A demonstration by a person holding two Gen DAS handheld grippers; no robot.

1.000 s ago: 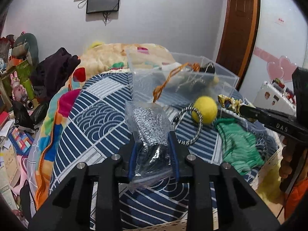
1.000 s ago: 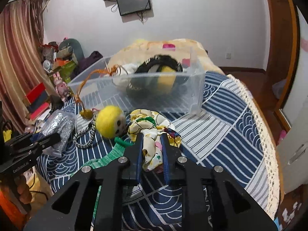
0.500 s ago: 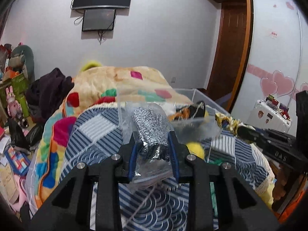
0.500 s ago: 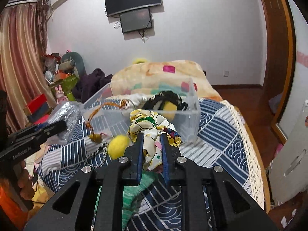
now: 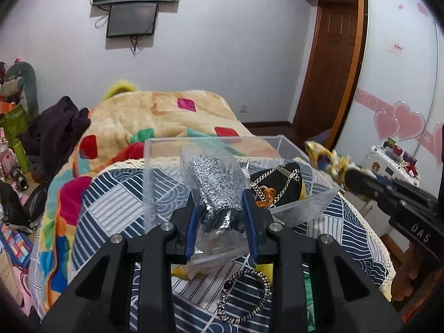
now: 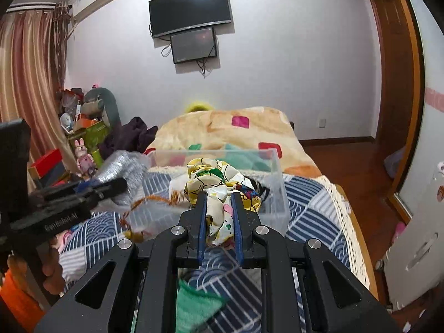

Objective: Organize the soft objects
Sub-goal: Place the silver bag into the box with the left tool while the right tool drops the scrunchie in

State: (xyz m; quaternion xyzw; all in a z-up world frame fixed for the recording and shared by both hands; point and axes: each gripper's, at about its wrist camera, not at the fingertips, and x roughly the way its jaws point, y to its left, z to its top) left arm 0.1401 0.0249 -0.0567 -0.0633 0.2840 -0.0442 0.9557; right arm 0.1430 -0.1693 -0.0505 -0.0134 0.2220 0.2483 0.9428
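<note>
My left gripper [image 5: 220,197] is shut on a clear plastic bag holding a silver-black glittery fabric [image 5: 215,186], raised at the near edge of the clear plastic bin [image 5: 155,166]. My right gripper [image 6: 219,198] is shut on a yellow patterned cloth [image 6: 216,177], held up in front of the same bin [image 6: 277,194]. The bin holds a black item with a chain [image 5: 280,183] and an orange cord [image 6: 149,202]. The right gripper and its cloth [image 5: 324,158] show at the right of the left wrist view. The left gripper and its bag [image 6: 122,169] show at the left of the right wrist view.
The bin sits on a bed with a blue-white patterned cover [image 5: 111,202] and a peach blanket [image 5: 166,116] behind. A braided rope ring [image 5: 244,297] and a green cloth [image 6: 197,305] lie on the cover below the grippers. Clutter stands left; a door and wardrobe right.
Both grippers rose from the bed and moved toward the bin, each carrying its item. The yellow ball and green cloth dropped below the views.
</note>
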